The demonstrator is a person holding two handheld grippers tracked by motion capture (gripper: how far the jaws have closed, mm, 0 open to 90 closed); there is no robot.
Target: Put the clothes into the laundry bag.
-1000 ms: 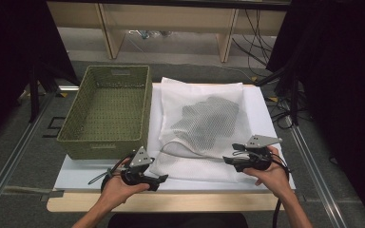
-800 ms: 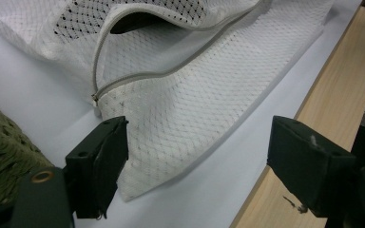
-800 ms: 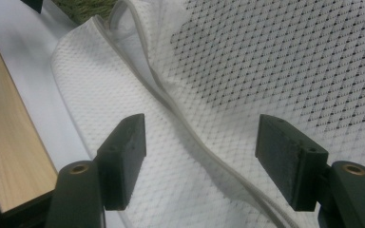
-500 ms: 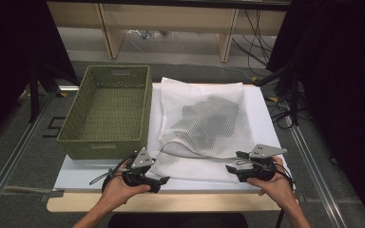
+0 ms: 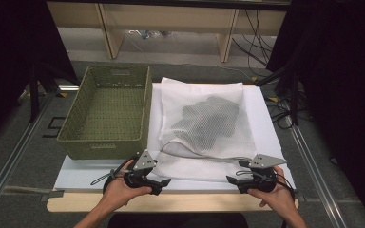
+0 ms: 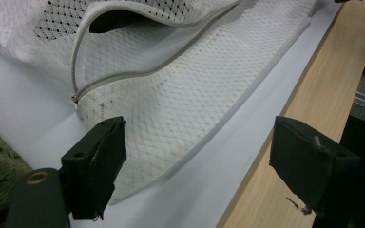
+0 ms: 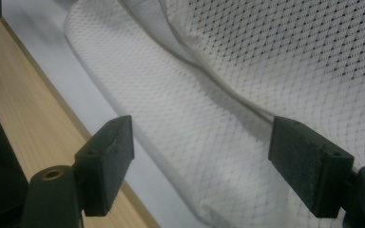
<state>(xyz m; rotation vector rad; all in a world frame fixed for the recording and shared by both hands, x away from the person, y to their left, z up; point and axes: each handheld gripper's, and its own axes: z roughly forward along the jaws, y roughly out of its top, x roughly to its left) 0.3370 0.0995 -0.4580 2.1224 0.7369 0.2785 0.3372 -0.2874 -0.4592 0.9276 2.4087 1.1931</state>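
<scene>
The white mesh bag (image 5: 204, 128) lies between both spread tongs, left (image 5: 164, 182) and right (image 5: 233, 179), untouched.

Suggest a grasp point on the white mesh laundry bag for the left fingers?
Take the mesh laundry bag by its flat near-left corner, just below the zipper end. Come in low from the table's near edge: the corner lies thin and loose there, between the open left gripper jaws.

Near white board strip (image 5: 85, 173) was bare left of mesh laundry bag (image 5: 204, 128); green woven basket (image 5: 107, 111) blocked far left.
</scene>
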